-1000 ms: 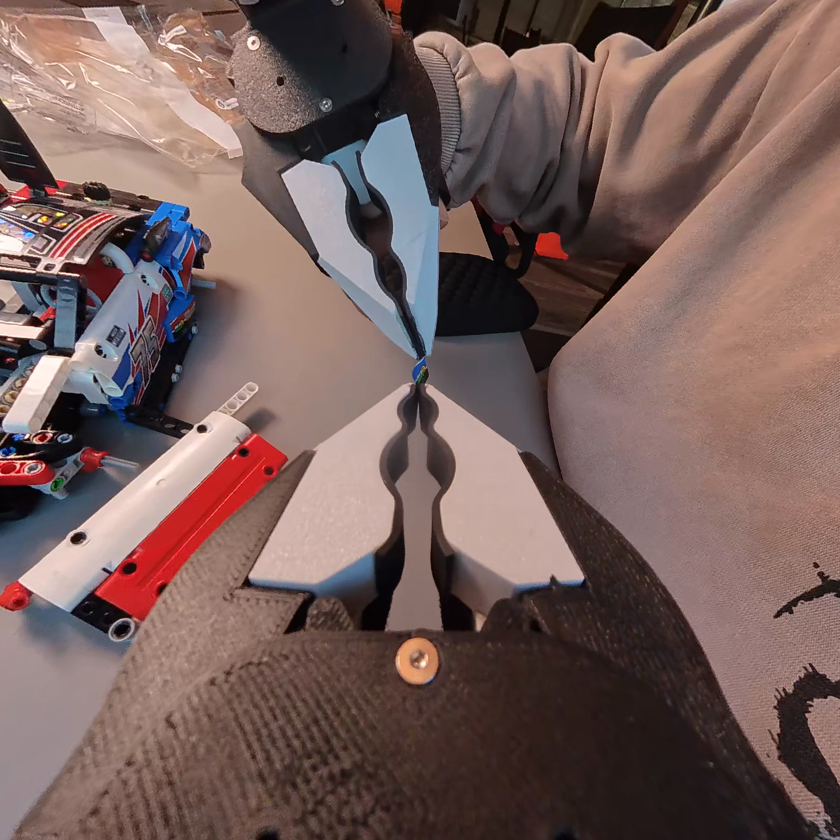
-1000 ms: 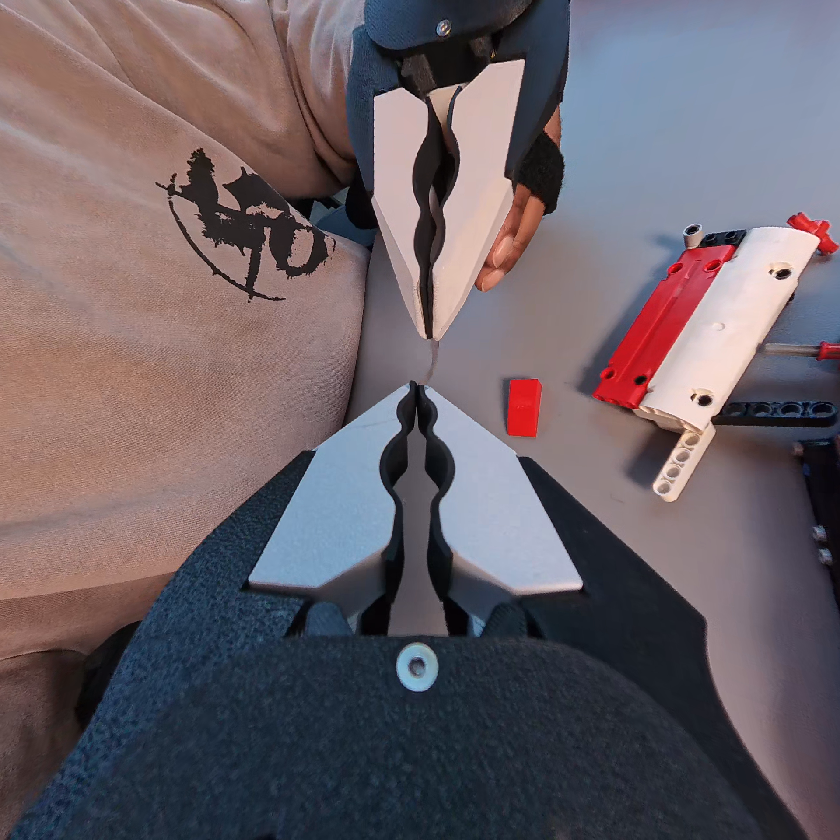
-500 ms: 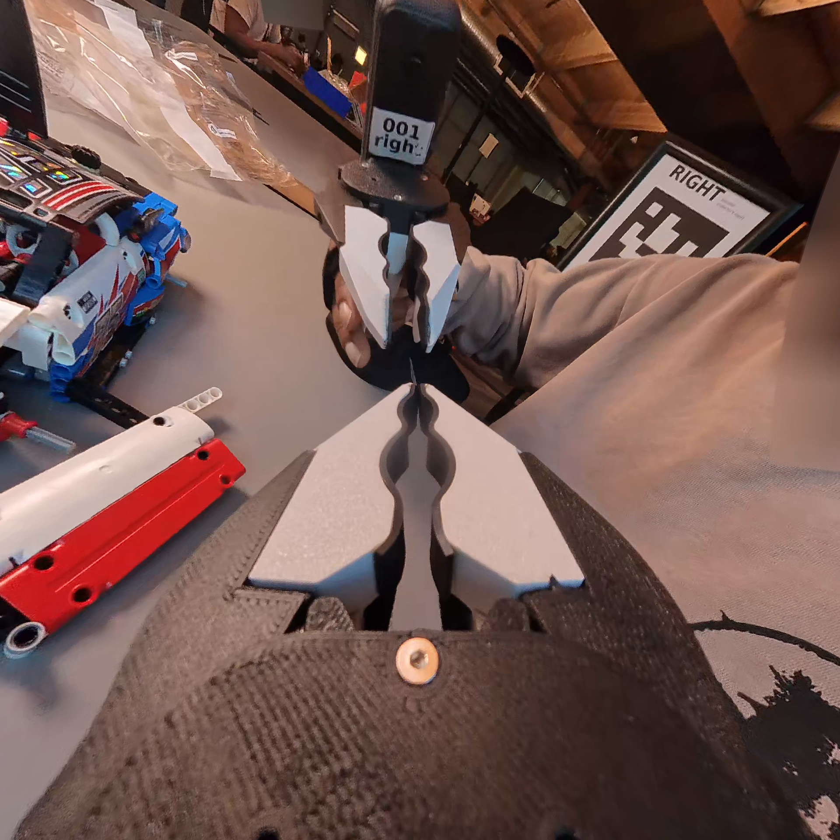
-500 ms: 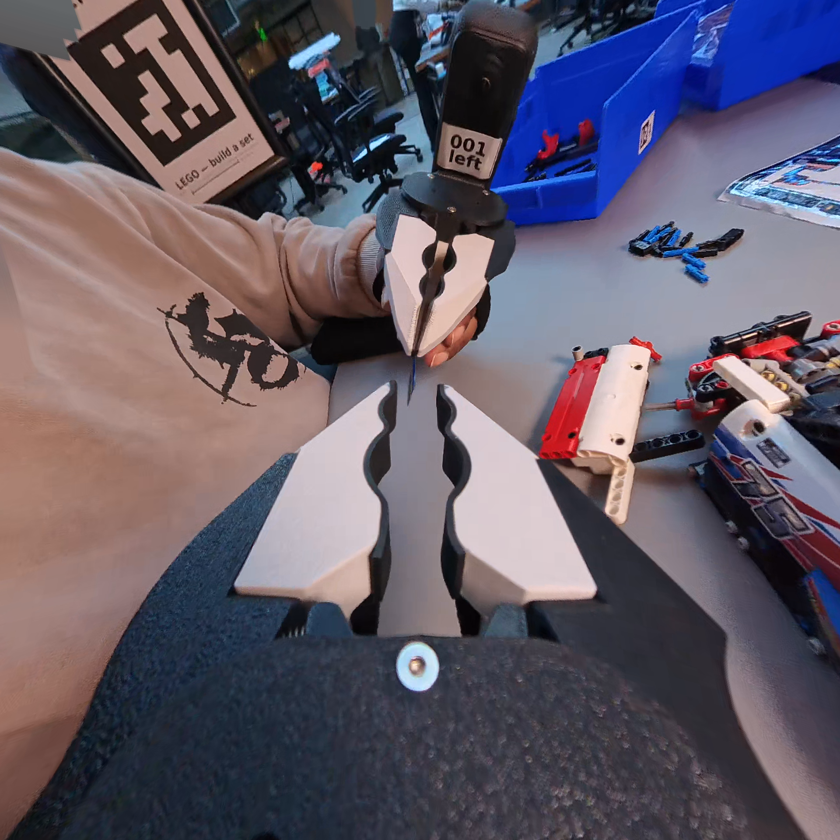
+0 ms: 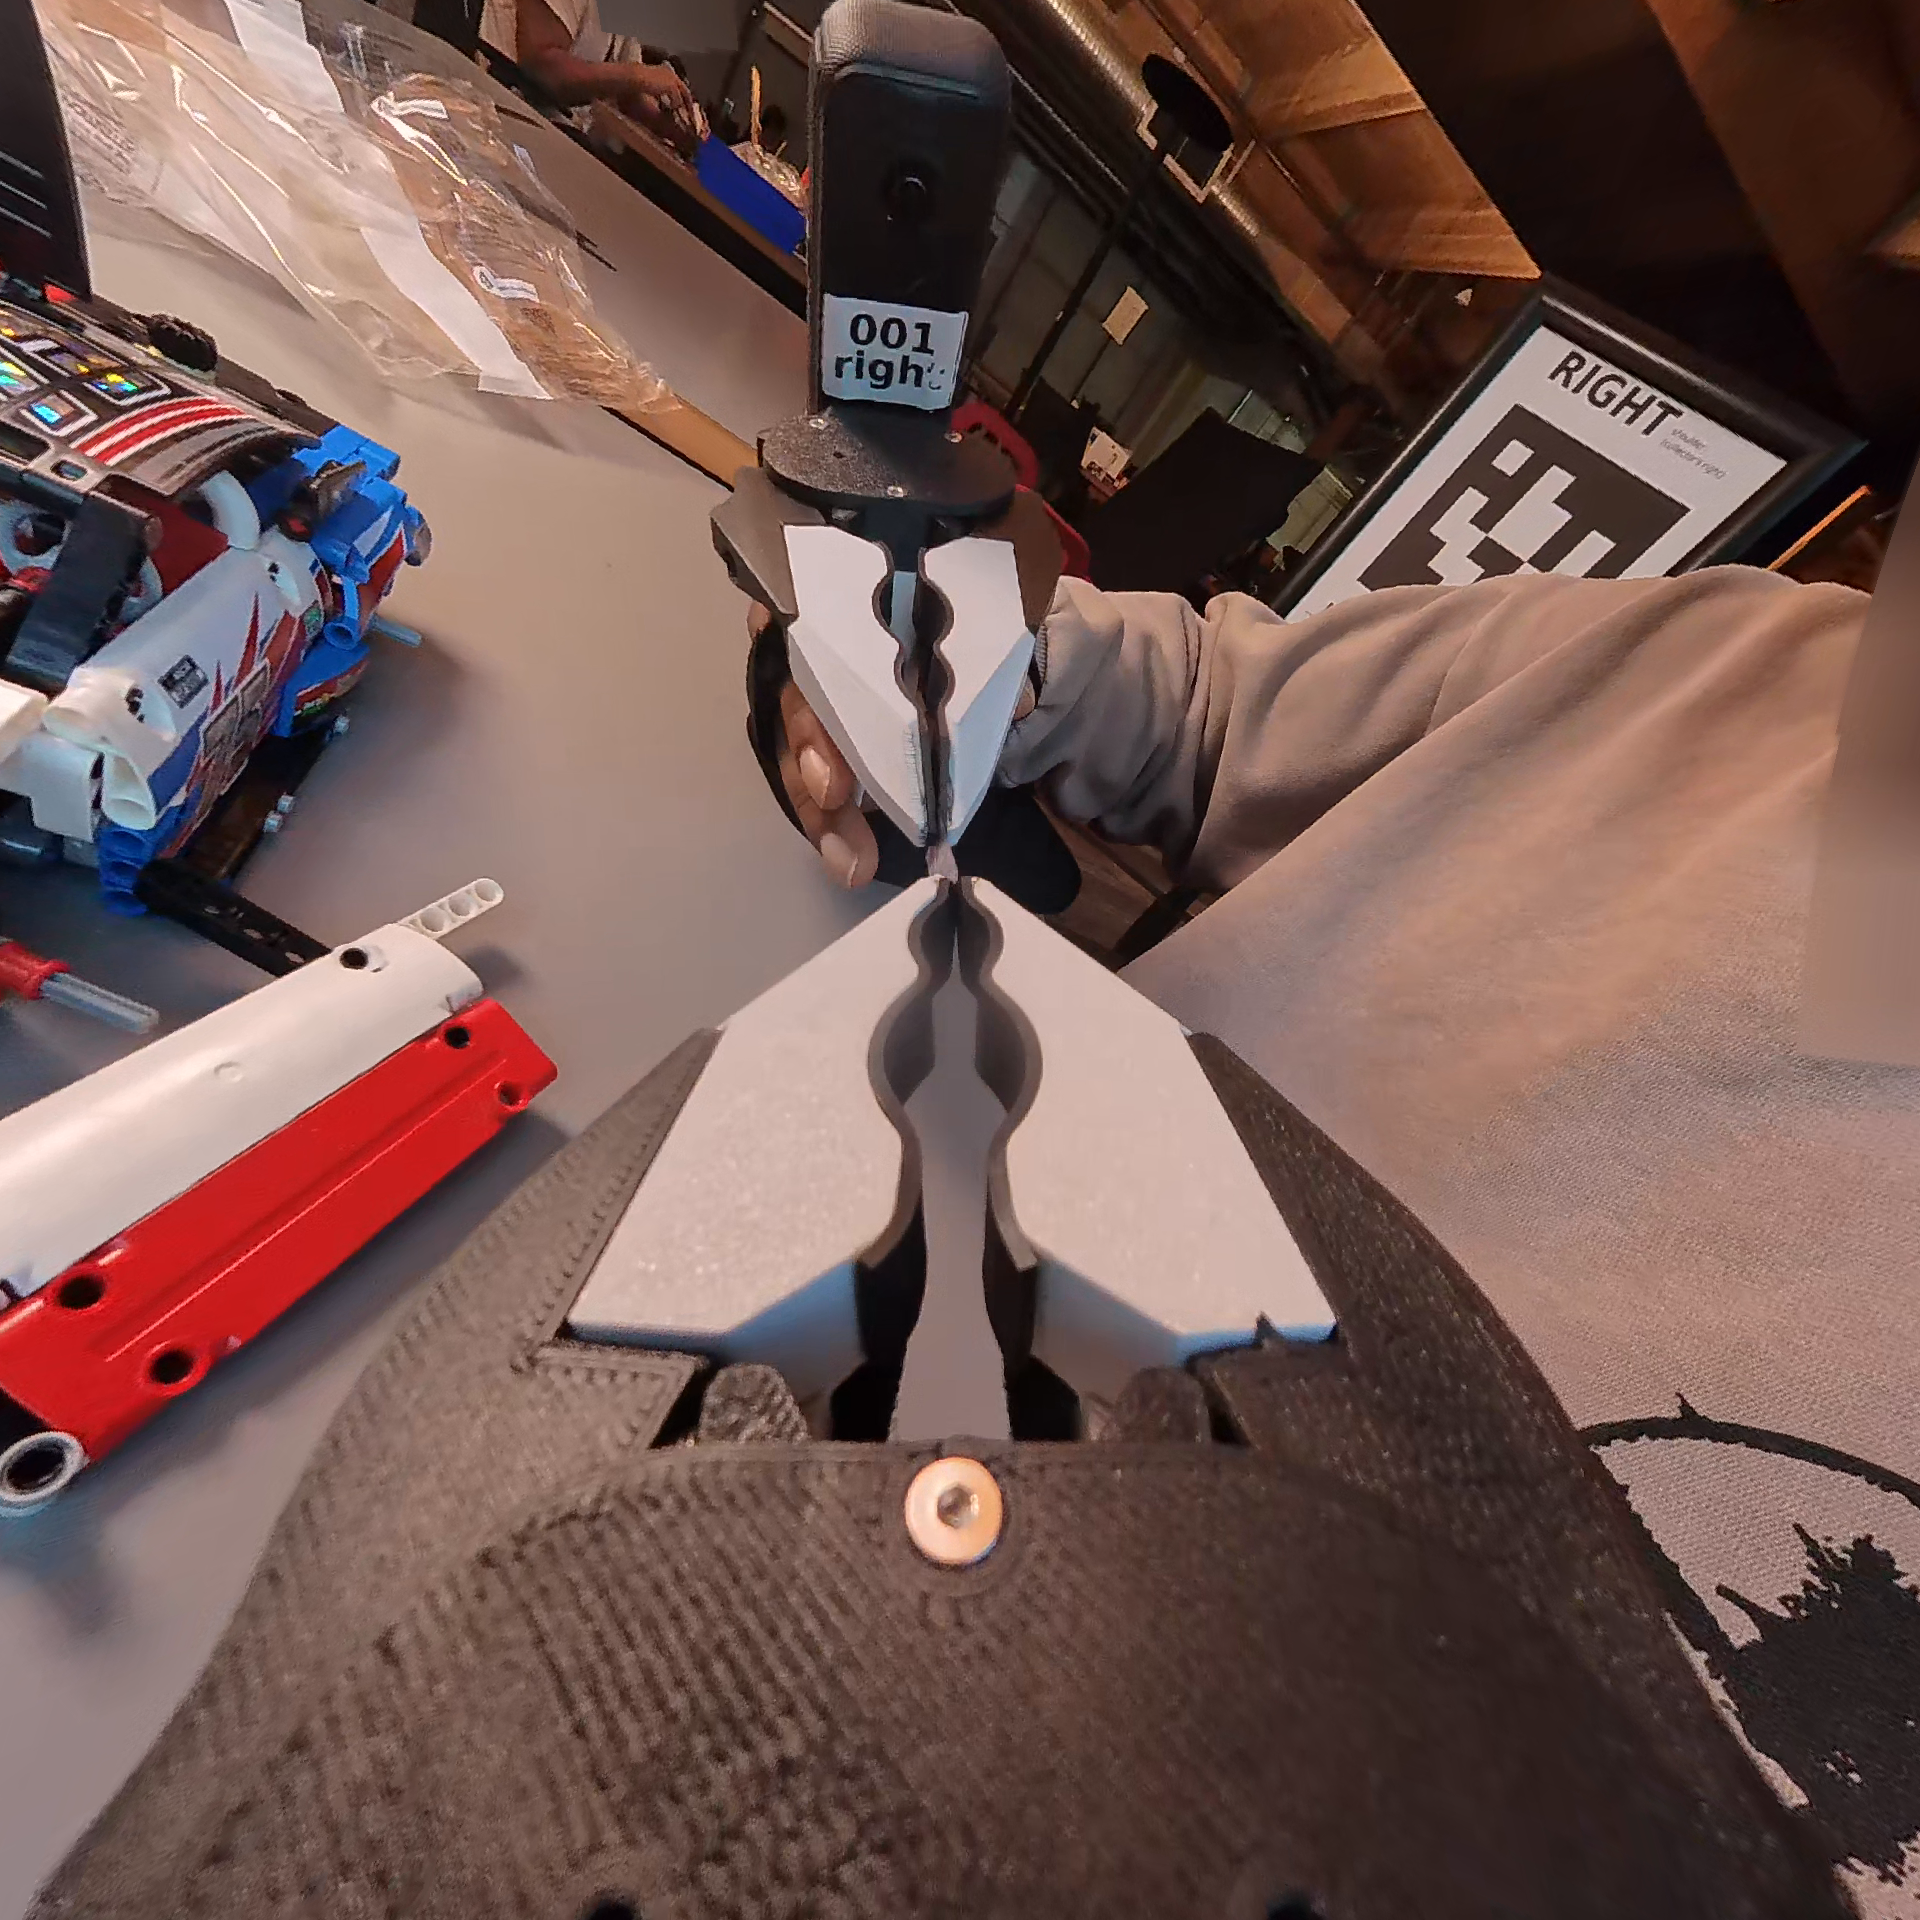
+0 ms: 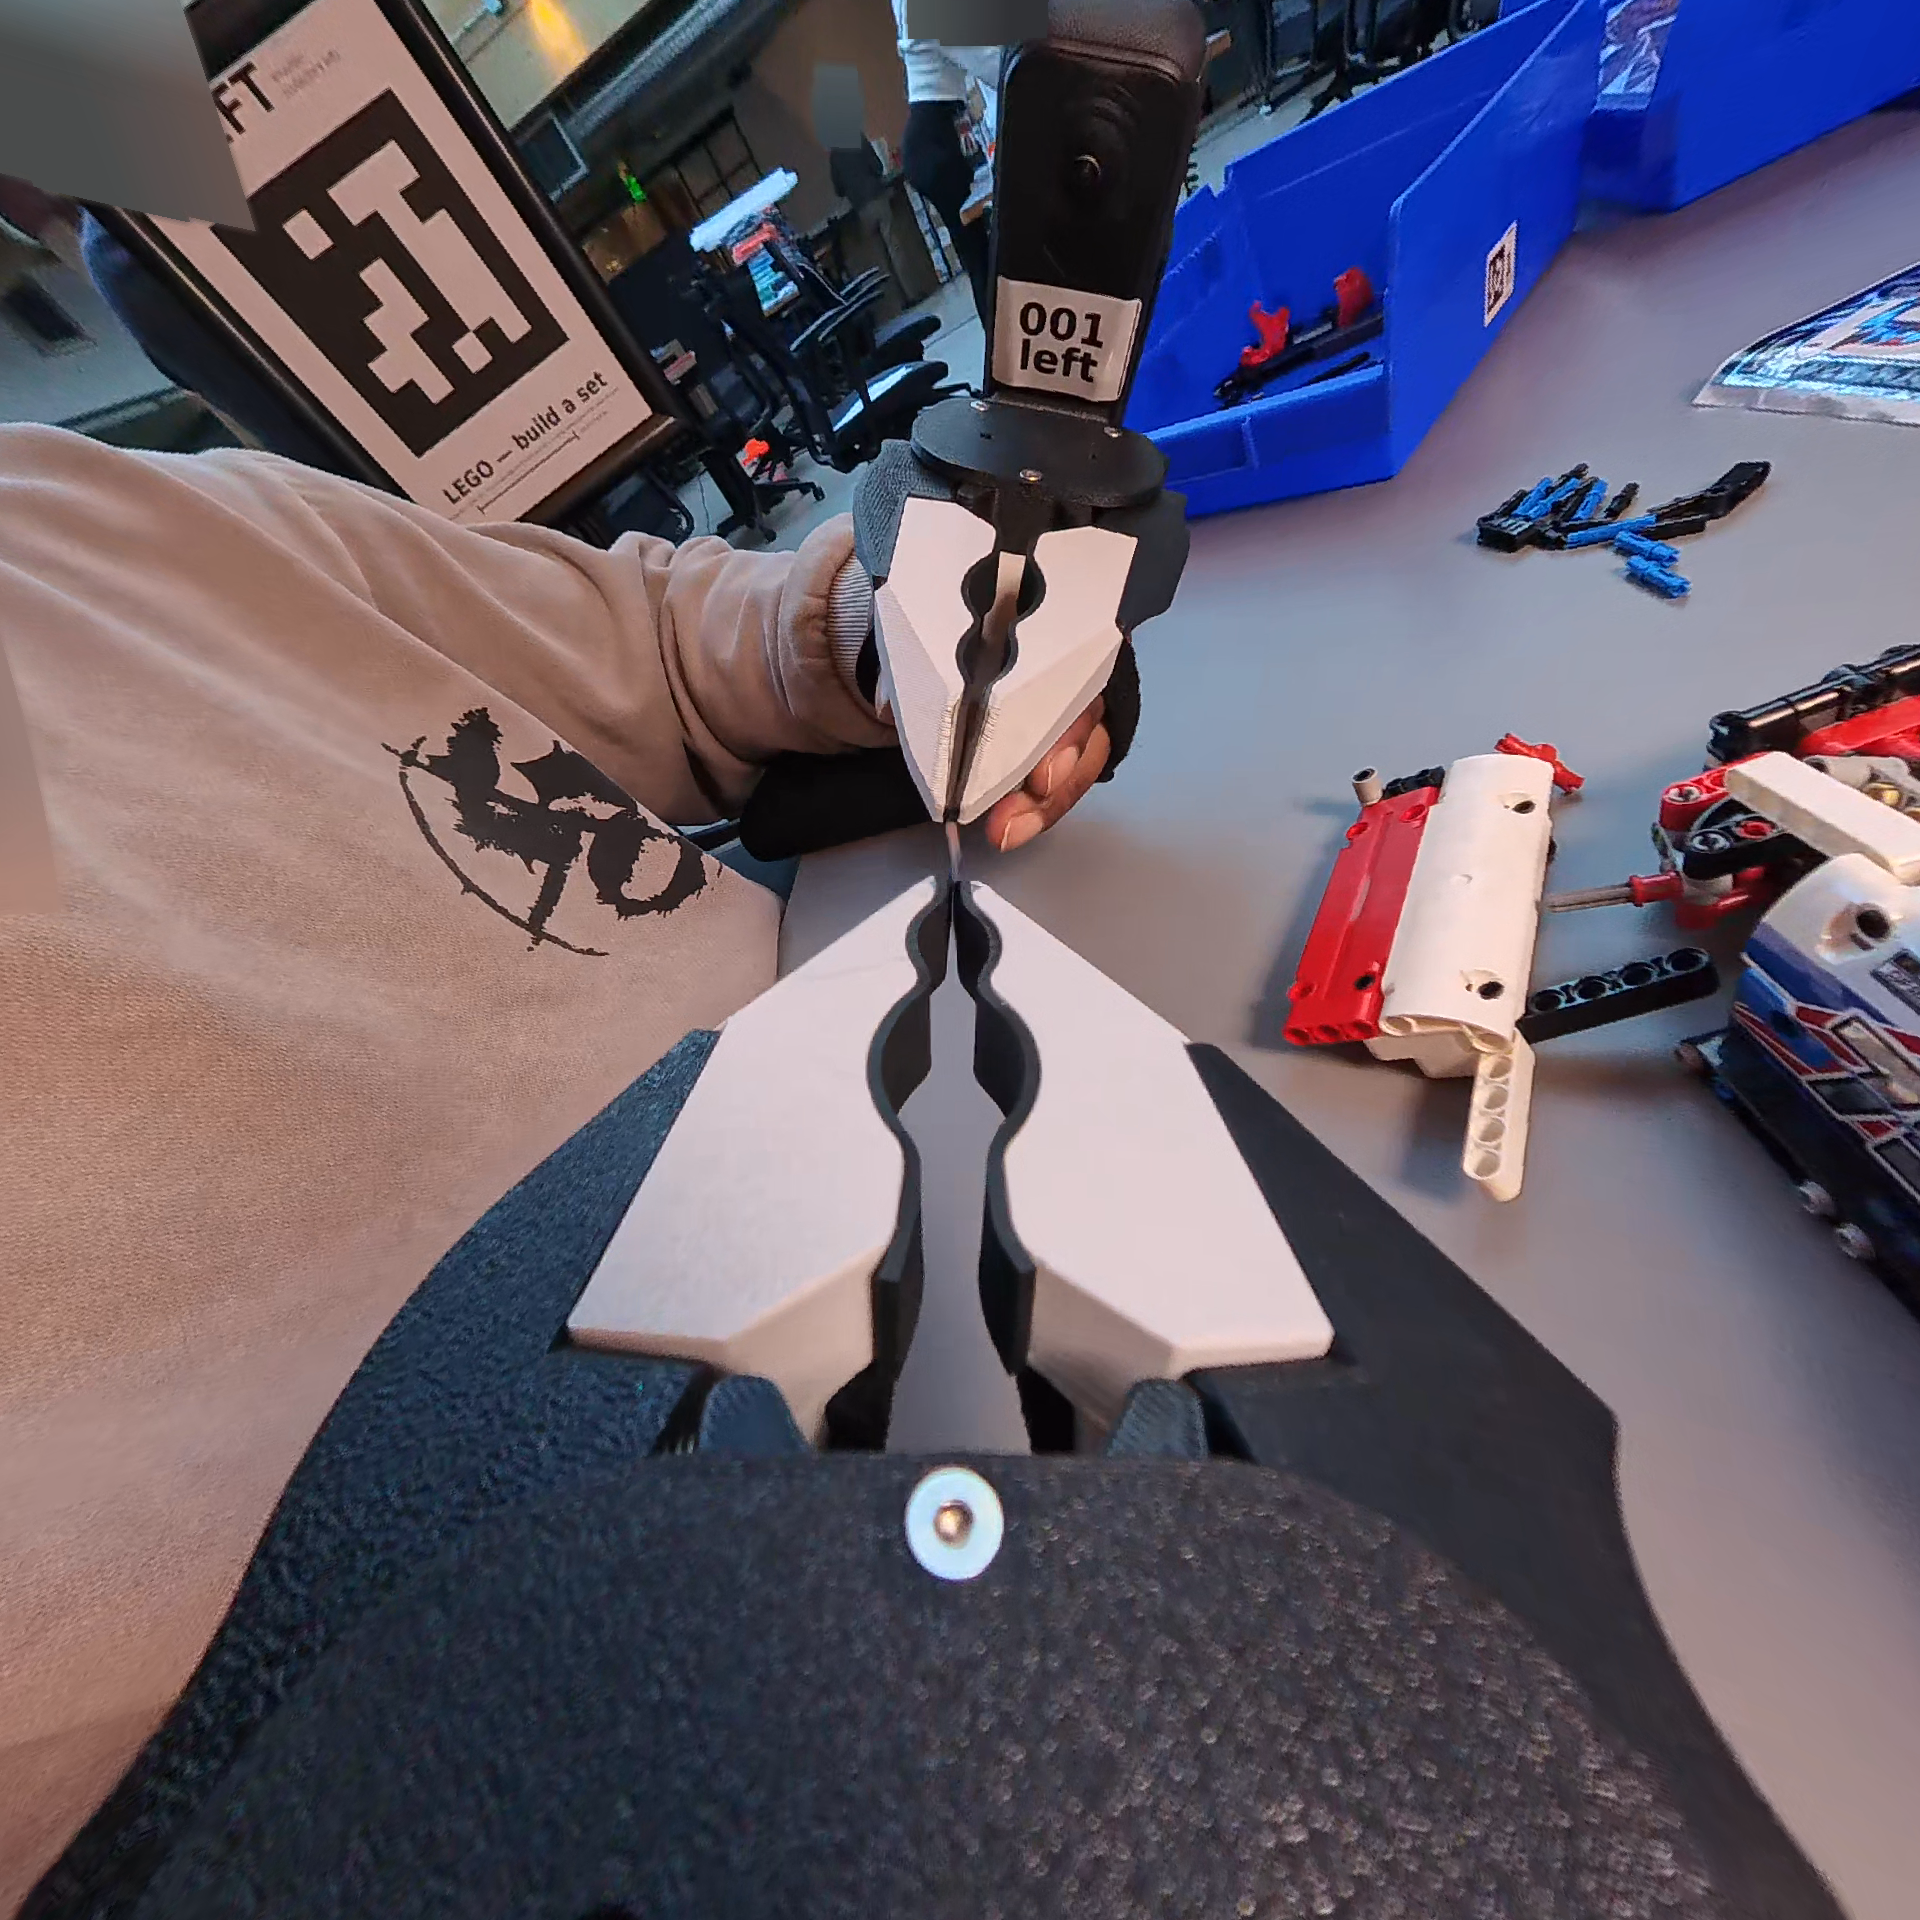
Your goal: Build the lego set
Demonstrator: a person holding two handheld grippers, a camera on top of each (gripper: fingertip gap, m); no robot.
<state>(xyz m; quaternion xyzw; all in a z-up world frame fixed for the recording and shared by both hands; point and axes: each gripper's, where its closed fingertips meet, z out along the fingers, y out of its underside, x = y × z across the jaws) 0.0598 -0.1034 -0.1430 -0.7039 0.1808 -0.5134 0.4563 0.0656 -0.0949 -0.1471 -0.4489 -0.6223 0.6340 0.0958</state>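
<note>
My left gripper (image 5: 951, 885) and my right gripper (image 6: 954, 885) meet tip to tip above the table's near edge. Both are shut on one small thin strip (image 6: 952, 850), seen edge-on, which bridges the two pairs of tips; it also shows in the left wrist view (image 5: 943, 858). The right gripper (image 5: 938, 826) faces the left camera and the left gripper (image 6: 956, 816) faces the right camera. A red and white panel assembly (image 5: 208, 1122) lies on the grey table (image 5: 582, 665), also seen in the right wrist view (image 6: 1434, 914). The part-built race car (image 5: 156, 623) stands beyond it.
Clear plastic bags (image 5: 364, 208) lie at the far left. Blue bins (image 6: 1455, 312), loose blue and black pins (image 6: 1600, 520), a black beam (image 6: 1621, 992) and a printed sheet (image 6: 1829, 353) are on the right side. The person's beige sweatshirt (image 6: 312, 935) fills the near side. My left and right fingertips are right by each other. The part-built race car (image 5: 156, 623) is about 15 cm from both grippers' fingertips.
The right gripper, open half a second ago, has shut on the strip held by the left gripper. Both grippers tilted up from pointing down at the table.
</note>
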